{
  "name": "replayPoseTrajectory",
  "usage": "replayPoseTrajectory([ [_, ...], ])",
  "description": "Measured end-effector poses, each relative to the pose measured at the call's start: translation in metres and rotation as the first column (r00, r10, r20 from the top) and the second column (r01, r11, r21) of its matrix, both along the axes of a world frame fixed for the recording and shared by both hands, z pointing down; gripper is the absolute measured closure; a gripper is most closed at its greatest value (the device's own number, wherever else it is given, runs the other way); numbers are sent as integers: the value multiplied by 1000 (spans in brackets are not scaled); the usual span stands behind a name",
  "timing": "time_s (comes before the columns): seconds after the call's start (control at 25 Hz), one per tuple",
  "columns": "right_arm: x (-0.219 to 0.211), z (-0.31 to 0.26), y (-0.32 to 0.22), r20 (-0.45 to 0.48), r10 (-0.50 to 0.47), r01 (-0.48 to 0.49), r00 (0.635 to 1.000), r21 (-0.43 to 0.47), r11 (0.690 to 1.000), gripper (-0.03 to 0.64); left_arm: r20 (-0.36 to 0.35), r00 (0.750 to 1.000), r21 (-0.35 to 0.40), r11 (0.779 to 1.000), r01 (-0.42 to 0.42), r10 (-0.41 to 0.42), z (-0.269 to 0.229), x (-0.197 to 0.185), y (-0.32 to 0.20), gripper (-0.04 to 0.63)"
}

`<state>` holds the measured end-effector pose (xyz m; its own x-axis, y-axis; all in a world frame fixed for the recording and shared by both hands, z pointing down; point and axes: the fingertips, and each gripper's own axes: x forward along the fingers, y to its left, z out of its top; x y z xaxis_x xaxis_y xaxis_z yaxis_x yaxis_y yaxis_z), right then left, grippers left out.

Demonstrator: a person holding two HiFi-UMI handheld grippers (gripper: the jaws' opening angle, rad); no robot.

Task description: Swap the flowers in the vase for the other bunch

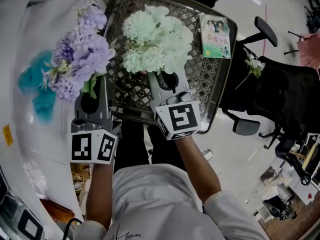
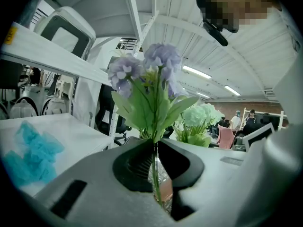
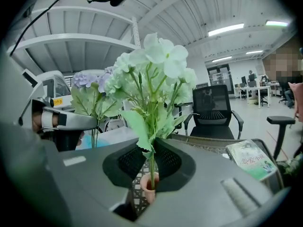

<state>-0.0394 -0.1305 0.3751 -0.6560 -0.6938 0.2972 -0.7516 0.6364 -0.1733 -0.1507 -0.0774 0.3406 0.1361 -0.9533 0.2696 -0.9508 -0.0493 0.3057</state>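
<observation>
L gripper: jaws nearly together, clamped on the thin green stems of the purple bunch. In L gripper view the stems sit pinched btwn the dark pads, w/ leaves and blooms upright above them. In head view this bunch is at 10 o'c, over the line where the white table meets the mesh table.

R gripper: same narrow gap, shut on the stem of the white bunch. Its blooms are at 12 o'c in head view, above the mesh table. In R gripper view the stem runs down btwn the pads, and its end looks to sit in the mouth of a small pinkish vase. The vase stands on the mesh right under the jaws. How deep the stem goes, can't tell. No purple stems show in the vase.

The two bunches are side by side, purple at 9 o'c of white. They are near each other; contact not clear. The grippers are also abreast, each w/ its marker cube toward the person at 6 o'c.

Other bits in head view:
- A book lies flat on the mesh at 1 o'c of the white bunch, apart from it.
- Teal fluff lies on the white table at 9 o'c of the purple bunch.
- A black chair stands at 3 o'c, off the tables.
</observation>
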Motion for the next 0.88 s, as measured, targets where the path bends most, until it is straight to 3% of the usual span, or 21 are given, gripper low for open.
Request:
replayPoseTrajectory([
  [0.88, -5, -10, -17, 16, -28, 27, 999, 81, 996, 568, 0, 1000, 65, 998, 23, -23, 1, 0, -4, 560],
])
